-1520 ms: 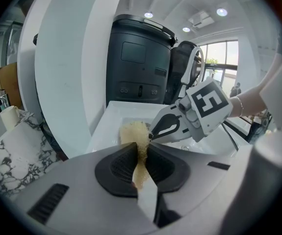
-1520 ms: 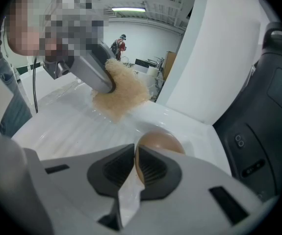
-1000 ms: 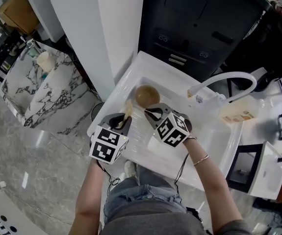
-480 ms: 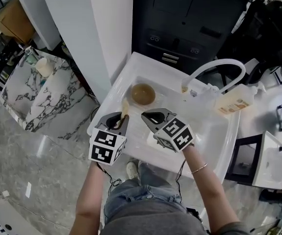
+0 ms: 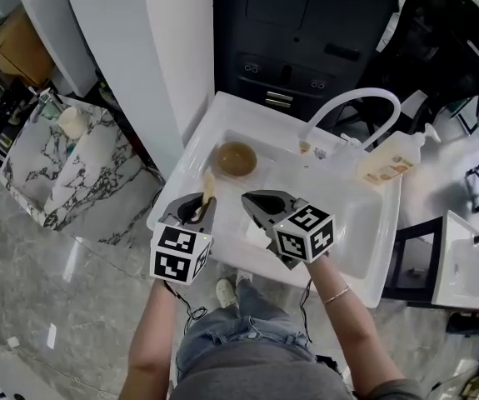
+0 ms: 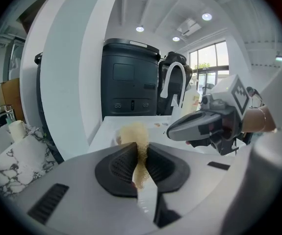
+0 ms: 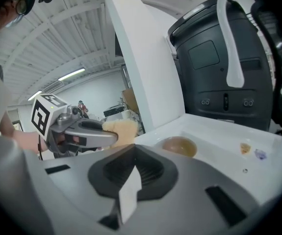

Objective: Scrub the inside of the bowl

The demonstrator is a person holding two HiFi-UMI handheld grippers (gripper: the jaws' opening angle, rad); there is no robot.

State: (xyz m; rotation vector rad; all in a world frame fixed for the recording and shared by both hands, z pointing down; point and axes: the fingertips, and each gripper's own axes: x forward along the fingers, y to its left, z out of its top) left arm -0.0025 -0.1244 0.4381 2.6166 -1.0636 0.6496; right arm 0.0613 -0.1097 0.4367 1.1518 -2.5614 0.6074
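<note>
- The left gripper [image 5: 204, 198] is held above the near left edge of a white moulded sink [image 5: 362, 267]; its jaws are clenched on a tan, porous sponge [image 6: 137, 140], which is pinched upright between the pads and sticks out beyond the tips
- The right gripper [image 5: 252, 199] is held just beside it, over the near part of the basin and apart from the left one; its jaws are pressed together, and nothing is seen between them in the right gripper view
- Both grippers are pointed away from the person, toward the far side of the sink
- A small, round, translucent brown bowl [image 5: 236, 158] is set upright on the basin floor near the far left corner, beyond the sponge and touched by neither gripper
- A white, arched tap [image 5: 349, 105] is mounted at the far edge of the sink, its spout curved down toward the basin
- A clear pump bottle of yellowish liquid [image 5: 384, 166] is seen at the far right corner of the sink, lying tilted
- A tall black appliance [image 5: 306, 32] with a row of small buttons is placed behind the far edge
</note>
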